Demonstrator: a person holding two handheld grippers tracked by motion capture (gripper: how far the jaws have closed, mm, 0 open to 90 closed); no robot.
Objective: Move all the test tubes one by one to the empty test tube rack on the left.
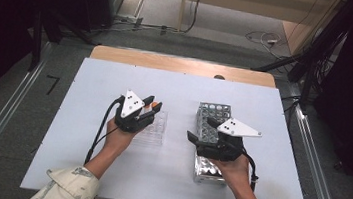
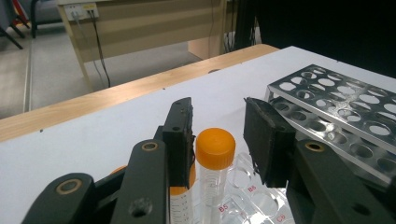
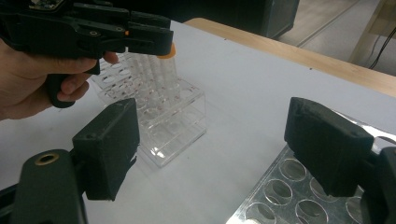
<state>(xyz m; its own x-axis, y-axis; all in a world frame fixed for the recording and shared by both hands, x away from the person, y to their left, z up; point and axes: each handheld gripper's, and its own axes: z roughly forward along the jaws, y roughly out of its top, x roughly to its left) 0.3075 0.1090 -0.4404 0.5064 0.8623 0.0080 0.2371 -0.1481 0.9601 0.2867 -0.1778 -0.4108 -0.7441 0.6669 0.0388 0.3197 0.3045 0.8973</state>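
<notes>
A clear plastic tube rack (image 1: 154, 131) stands left of centre on the white table (image 1: 82, 159). An orange-capped tube (image 2: 215, 149) stands upright in it, between the jaws of my left gripper (image 2: 218, 108). A gap shows between the cap and the right pad, so the jaws are open. A second orange-capped tube (image 2: 187, 183) sits partly hidden behind the left jaw. My right gripper (image 3: 210, 135) is open with nothing in it and hovers over the near end of the metal tube rack (image 1: 210, 114). In the high view, the left gripper (image 1: 152, 105) sits at the clear rack's far edge and the right gripper (image 1: 201, 130) over the metal rack.
The metal rack (image 3: 289, 186) has several unfilled holes. The clear rack (image 3: 168, 116) lies a short way to its left with bare table between them. A wooden strip (image 1: 183, 64) edges the table's far side, and cables lie on the floor beyond.
</notes>
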